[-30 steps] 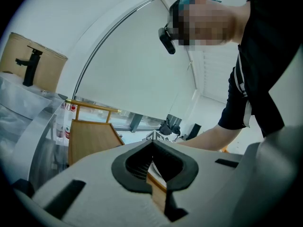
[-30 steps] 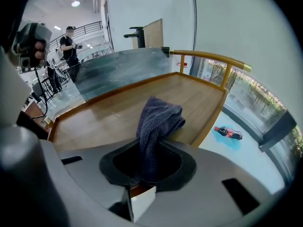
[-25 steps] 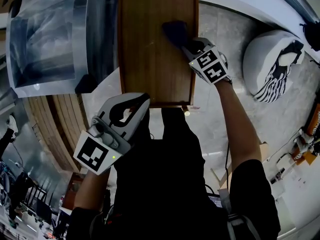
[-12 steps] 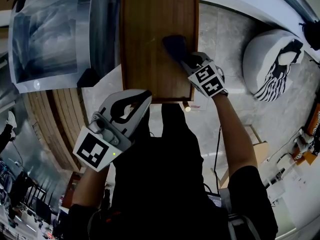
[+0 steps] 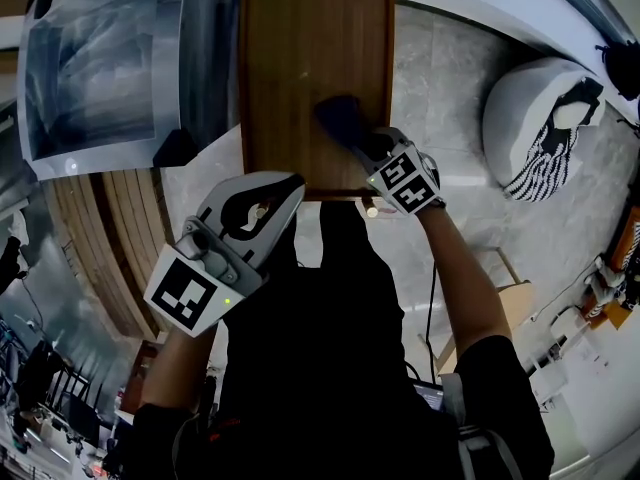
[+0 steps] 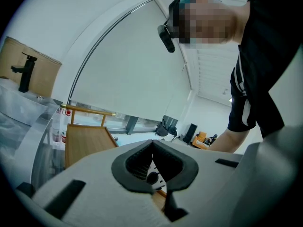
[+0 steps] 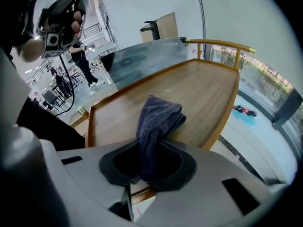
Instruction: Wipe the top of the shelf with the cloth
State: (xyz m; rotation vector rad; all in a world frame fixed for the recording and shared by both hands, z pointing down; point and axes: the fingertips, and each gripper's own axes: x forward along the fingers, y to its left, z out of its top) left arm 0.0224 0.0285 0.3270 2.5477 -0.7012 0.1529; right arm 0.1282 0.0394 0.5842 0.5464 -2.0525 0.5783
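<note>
The wooden shelf top (image 5: 300,68) runs up the middle of the head view, with a raised lip round its edges. A dark blue cloth (image 5: 338,118) lies pressed on its near right part. My right gripper (image 5: 370,150) is shut on the cloth, which bunches out past the jaws onto the wood (image 7: 156,122). My left gripper (image 5: 262,193) hangs off the shelf's near left corner, tilted up, jaws shut and empty (image 6: 152,148). The shelf top (image 6: 87,141) shows beyond it.
A clear plastic box (image 5: 100,68) stands left of the shelf. A white round seat with a striped cloth (image 5: 545,118) sits on the marble floor at the right. The person's black torso (image 5: 330,348) fills the lower middle. A brass rail (image 7: 222,45) bounds the shelf's far end.
The right gripper has dragged the cloth toward the near edge of the shelf and slightly left. The left gripper has barely shifted.
</note>
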